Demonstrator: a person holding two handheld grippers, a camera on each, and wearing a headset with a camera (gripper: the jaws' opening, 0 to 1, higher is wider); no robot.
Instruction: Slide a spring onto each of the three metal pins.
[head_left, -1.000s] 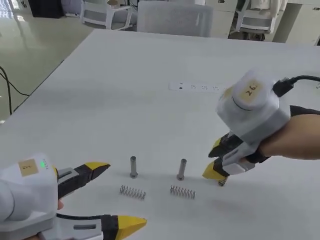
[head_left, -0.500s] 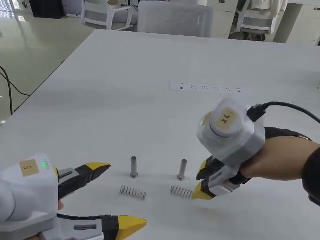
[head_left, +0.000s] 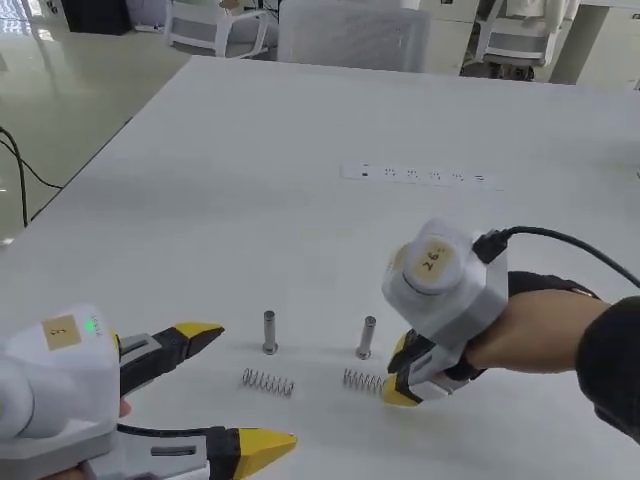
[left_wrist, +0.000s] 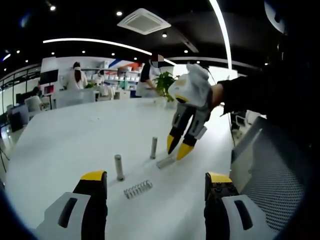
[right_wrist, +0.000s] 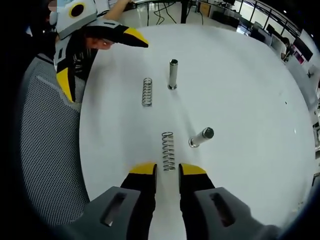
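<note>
Nearest the person, the left gripper (left_wrist: 155, 177) hovered low over the white workbench (head_left: 300, 150). Its yellow-tipped jaws were spread wide and held nothing.

Just beyond its tips, the left-hand spring (head_left: 267, 382) lay flat on its side on the bench. The right-hand spring (head_left: 362, 380) lay on its side in line with it, further to the right.

The right gripper (right_wrist: 168, 170) reached in from the right, gripped by a hand (head_left: 520, 335), with its tips down at the bench surface. In the right gripper view its jaws stood a narrow way apart, with a gap wider than the spring. The near end of the right-hand spring lay right at that gap. As far as the pictures showed, the jaws were not pinching it.

A little behind the springs stood two metal pins, both upright and bare. The left-hand pin (head_left: 269, 331) stood just behind the left-hand spring. The right-hand pin (head_left: 367, 337) stood just behind the right-hand spring and close to the right gripper's upper jaw. Neither spring touched a pin.

A black cable (head_left: 570, 245) ran from the right gripper's housing off to the right. Further back, a white power strip (head_left: 415, 175) lay flat on the bench. Past the far edge stood chairs (head_left: 350, 35).
</note>
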